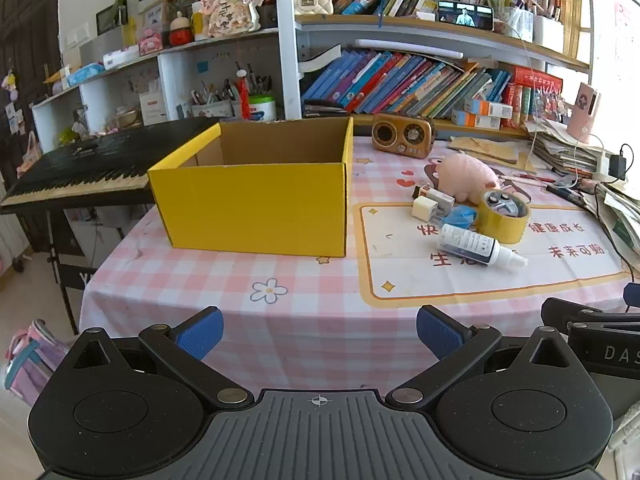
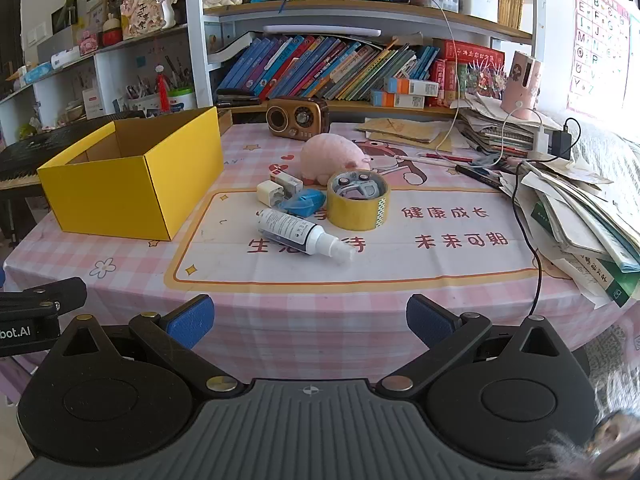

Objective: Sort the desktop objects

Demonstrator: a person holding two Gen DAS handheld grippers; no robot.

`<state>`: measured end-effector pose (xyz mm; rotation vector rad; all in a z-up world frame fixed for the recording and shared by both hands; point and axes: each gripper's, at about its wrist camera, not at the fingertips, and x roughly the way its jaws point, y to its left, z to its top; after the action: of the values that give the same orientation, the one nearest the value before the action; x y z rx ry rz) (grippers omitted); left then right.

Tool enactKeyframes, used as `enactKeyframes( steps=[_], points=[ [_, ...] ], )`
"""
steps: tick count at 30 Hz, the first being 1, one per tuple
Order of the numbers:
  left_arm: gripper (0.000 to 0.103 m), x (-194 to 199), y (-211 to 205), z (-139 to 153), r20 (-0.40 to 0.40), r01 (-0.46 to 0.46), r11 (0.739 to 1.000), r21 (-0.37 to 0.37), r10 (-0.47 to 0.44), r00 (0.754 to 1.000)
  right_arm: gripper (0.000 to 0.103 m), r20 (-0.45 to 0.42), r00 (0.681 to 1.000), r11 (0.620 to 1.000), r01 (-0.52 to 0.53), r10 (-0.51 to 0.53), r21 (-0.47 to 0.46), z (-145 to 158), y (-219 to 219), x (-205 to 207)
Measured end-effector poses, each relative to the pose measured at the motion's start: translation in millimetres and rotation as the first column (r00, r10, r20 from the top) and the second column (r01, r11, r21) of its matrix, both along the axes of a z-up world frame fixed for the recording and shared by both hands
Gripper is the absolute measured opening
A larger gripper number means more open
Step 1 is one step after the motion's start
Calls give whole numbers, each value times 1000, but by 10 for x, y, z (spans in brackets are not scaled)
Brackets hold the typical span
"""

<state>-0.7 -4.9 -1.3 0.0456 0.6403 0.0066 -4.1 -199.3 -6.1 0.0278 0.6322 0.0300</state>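
Jaws wide, empty; tape roll [image 2: 358,200] crowds spray bottle [image 2: 304,238] beside yellow box [image 2: 132,184].

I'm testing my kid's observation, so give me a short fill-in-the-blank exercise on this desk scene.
1. The open cardboard box is coloured ____.
2. The spray bottle lies on its ____.
3. The plush pig sits just behind the roll of ____.

Missing words: yellow; side; tape
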Motion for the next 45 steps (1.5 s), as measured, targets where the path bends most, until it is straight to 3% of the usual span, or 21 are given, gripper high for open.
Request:
enactKeyframes(
  steps=[45],
  points=[
    [103, 66, 62, -22, -21, -11, 1000, 5, 11, 1000, 103, -9, 1000, 1000, -1, 1, 1, 8, 56, 50]
  ],
)
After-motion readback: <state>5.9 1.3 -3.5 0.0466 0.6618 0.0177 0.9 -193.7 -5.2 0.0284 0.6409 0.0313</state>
